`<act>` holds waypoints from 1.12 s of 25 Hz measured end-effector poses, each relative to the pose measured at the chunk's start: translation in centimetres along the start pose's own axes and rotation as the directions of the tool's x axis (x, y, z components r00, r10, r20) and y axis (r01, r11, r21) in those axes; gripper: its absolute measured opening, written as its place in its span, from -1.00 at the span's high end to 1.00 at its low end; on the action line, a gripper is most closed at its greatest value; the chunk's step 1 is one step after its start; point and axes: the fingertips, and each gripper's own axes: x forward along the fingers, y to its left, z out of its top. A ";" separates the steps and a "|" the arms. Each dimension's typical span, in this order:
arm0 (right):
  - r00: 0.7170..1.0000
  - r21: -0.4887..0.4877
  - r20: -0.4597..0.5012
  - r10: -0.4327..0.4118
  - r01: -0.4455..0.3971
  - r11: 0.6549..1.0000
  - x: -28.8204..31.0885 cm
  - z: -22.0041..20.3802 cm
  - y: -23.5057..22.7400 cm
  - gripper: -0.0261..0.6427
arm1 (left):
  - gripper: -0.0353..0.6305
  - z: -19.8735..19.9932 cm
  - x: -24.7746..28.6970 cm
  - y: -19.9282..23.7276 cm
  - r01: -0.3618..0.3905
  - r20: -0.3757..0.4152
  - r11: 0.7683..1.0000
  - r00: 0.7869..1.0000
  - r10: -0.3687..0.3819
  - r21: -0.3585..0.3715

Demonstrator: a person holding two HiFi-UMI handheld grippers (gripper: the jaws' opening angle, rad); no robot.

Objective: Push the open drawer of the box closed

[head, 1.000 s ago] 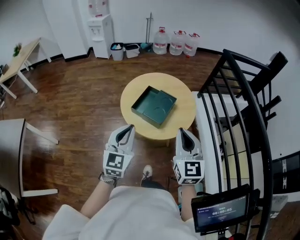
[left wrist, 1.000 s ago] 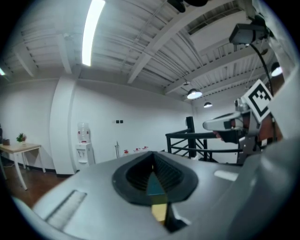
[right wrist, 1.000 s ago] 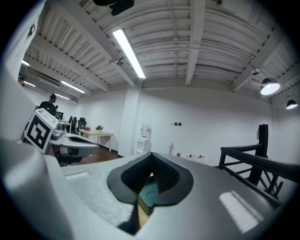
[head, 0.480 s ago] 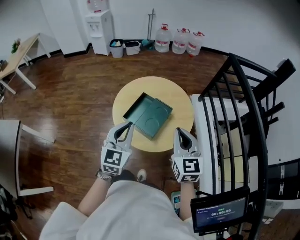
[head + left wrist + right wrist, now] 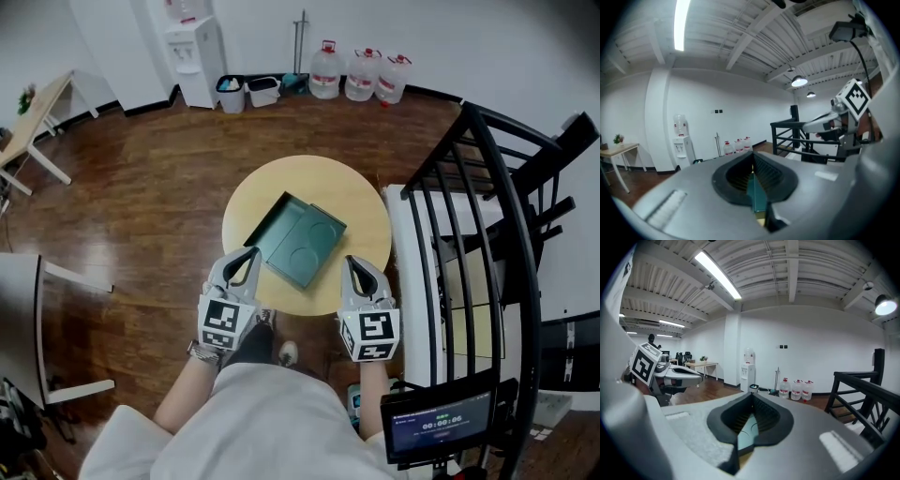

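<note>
A flat dark green box lies on a round yellow table, with its open drawer part toward the far left. My left gripper is shut and empty, its tips at the table's near edge, just left of the box's near corner. My right gripper is also shut and empty, at the near edge to the right of the box. Neither touches the box. In the left gripper view a strip of the green box shows past the closed left gripper. In the right gripper view the box shows below the right gripper.
A black metal railing and a white bench stand close on the right of the table. Water bottles, a dispenser and bins line the far wall. Desks stand at the left. A timer screen sits lower right.
Both grippers have moved forward and slightly down, from short of the table to its near edge on either side of the box. Their jaws stayed shut. The box has not moved on the table.
</note>
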 end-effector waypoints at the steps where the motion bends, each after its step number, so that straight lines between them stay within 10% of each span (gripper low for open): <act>1: 1.000 -0.001 -0.006 0.002 -0.002 1.000 0.5 0.0 0.1 0.91 | 0.87 -0.2 0.4 0.4 0.003 -0.004 1.000 1.000 -0.003 -0.001; 18: 0.978 0.078 -0.205 -0.042 0.059 0.995 8.0 -2.5 0.1 0.66 | 0.65 -4.0 8.7 9.8 0.140 -0.116 0.986 0.985 -0.130 0.086; 28: 0.921 0.188 -0.382 -0.082 0.164 0.968 7.4 -8.7 -0.1 0.55 | 0.59 -13.9 11.6 9.8 0.355 -0.350 0.933 0.867 -0.355 -0.068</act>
